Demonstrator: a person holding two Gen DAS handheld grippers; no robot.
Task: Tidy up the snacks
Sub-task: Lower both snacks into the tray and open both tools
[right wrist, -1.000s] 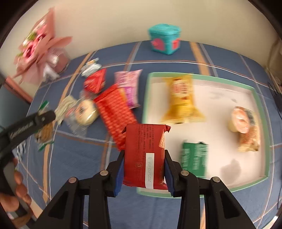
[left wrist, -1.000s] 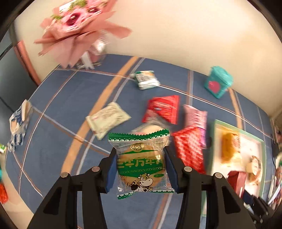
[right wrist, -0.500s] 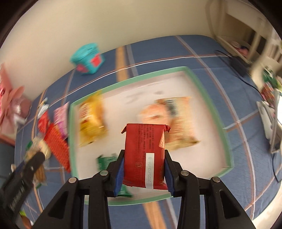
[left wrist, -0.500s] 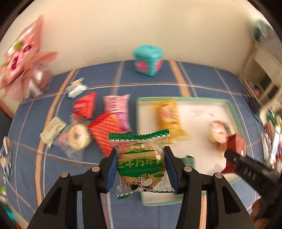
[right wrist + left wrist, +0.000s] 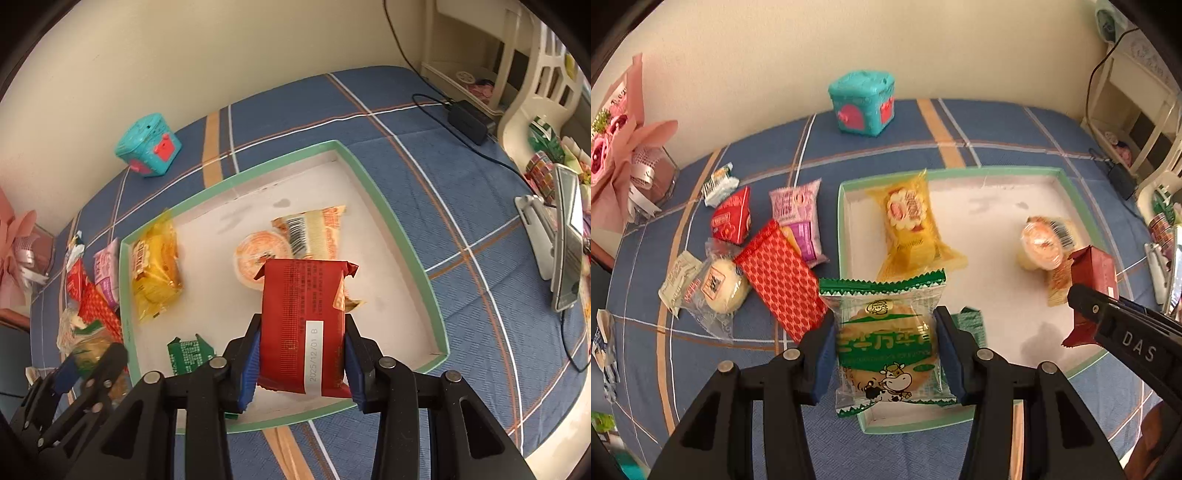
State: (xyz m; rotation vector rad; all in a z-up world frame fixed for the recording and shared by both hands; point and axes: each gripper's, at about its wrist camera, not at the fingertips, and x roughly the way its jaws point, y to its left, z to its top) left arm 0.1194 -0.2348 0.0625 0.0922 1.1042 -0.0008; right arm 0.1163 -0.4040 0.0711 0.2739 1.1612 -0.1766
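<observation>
A blue plaid bedspread (image 5: 997,125) is lying under a green-rimmed tray (image 5: 391,218). My left tongs (image 5: 886,350) are gripping a green biscuit packet (image 5: 886,339) over the tray's 7 o'clock corner; my right tongs (image 5: 301,354) are clamping a red snack packet (image 5: 303,317) above its middle.

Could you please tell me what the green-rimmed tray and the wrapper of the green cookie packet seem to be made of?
Green-rimmed tray: probably cardboard, matte white inside, judging by thin folded walls and faint stains. Green cookie packet: thin glossy plastic film, partly clear, since the round cookie shows through and its ends are zigzag-cut.
</observation>
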